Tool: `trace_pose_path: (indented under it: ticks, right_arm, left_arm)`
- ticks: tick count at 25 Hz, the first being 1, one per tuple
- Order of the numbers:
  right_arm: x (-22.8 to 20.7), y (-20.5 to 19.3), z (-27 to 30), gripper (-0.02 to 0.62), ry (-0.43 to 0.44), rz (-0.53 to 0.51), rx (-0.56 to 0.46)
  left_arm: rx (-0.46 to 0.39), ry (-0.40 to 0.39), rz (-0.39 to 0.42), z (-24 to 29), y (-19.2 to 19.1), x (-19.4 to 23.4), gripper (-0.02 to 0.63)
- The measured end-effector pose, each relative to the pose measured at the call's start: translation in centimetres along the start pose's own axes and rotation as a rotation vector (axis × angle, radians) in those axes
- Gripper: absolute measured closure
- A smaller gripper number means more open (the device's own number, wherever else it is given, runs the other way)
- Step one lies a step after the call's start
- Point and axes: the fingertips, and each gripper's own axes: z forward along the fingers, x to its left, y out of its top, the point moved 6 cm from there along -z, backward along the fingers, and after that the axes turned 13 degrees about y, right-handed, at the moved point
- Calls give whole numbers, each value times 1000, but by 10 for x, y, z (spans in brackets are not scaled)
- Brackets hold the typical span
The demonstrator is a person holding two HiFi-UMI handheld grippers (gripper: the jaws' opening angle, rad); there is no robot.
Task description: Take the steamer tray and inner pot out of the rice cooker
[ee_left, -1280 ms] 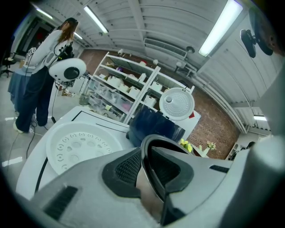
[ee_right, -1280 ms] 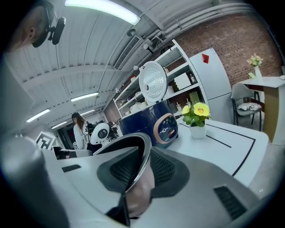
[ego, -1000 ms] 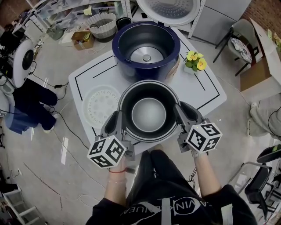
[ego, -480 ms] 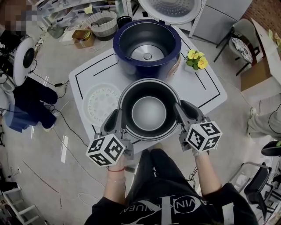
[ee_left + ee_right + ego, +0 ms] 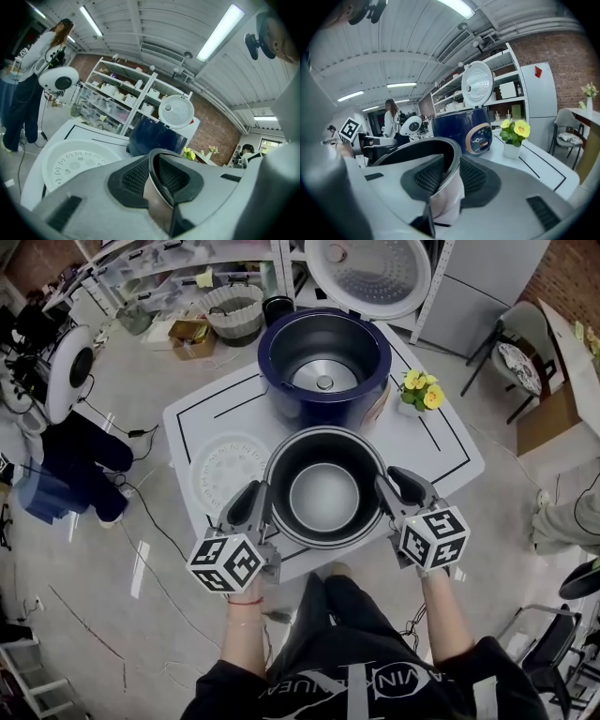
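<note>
Pot rests on table, in front of cooker, between my grippers. Left gripper clamped on left rim. Right gripper jaws just been opening; right rim between them, loose.

Looks like robot lab or workshop, not home kitchen. Bare brick wall. Long strip lights on ribbed ceiling. White metal shelves full of boxes and tubs. Hard grey floor. Big white round-headed machine on stand. Cardboard box on floor. Rice cooker sits on white table with black lines marked on it. Person stands by machine.
</note>
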Motion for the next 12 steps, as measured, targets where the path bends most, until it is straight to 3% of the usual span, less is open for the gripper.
trace_pose_path:
  ticks: [4,12]
  right_arm:
    - [1,14,-1,494,28,-17,-46]
    - [8,39,-5,565,66,-58,-126]
  left_arm:
    - [-35,2,28,-3,12,-2,545]
    - [-89,33,104,-16,25,-5,558]
